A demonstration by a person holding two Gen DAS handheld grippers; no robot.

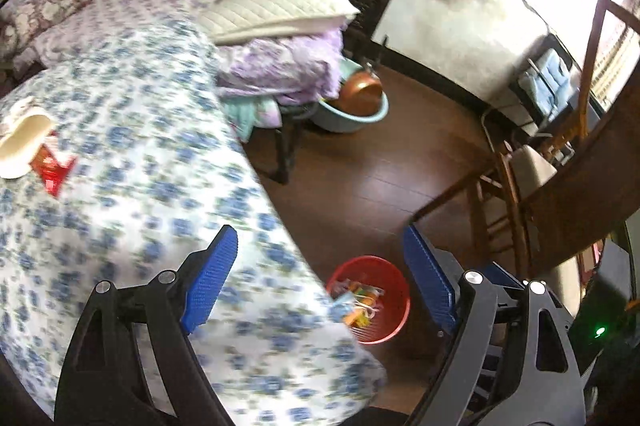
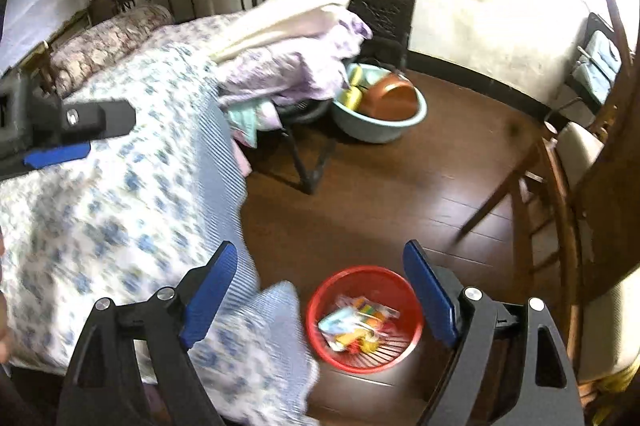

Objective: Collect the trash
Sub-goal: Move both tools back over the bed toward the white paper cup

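Both hand-held grippers, left (image 1: pixel 320 282) and right (image 2: pixel 320 290), gaped wide and empty above a red basket (image 2: pixel 394 282) of wrappers (image 2: pixel 356 322) on the floor (beside the bed (image 1: pixel 132 114)); farther off, more trash (image 1: pixel 38 150) lay on the bedspread.

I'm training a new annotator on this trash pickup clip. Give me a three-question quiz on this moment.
1. True or false: the red basket on the floor already holds wrappers.
2. Which gripper holds something? A) left gripper B) right gripper C) neither
3. Name the piece of trash lying on the bed beside the cream object.

Key
1. True: colourful wrappers lie inside it.
2. C: both sets of jaws stand wide open with nothing between them.
3. A red packet, seen in the left wrist view.
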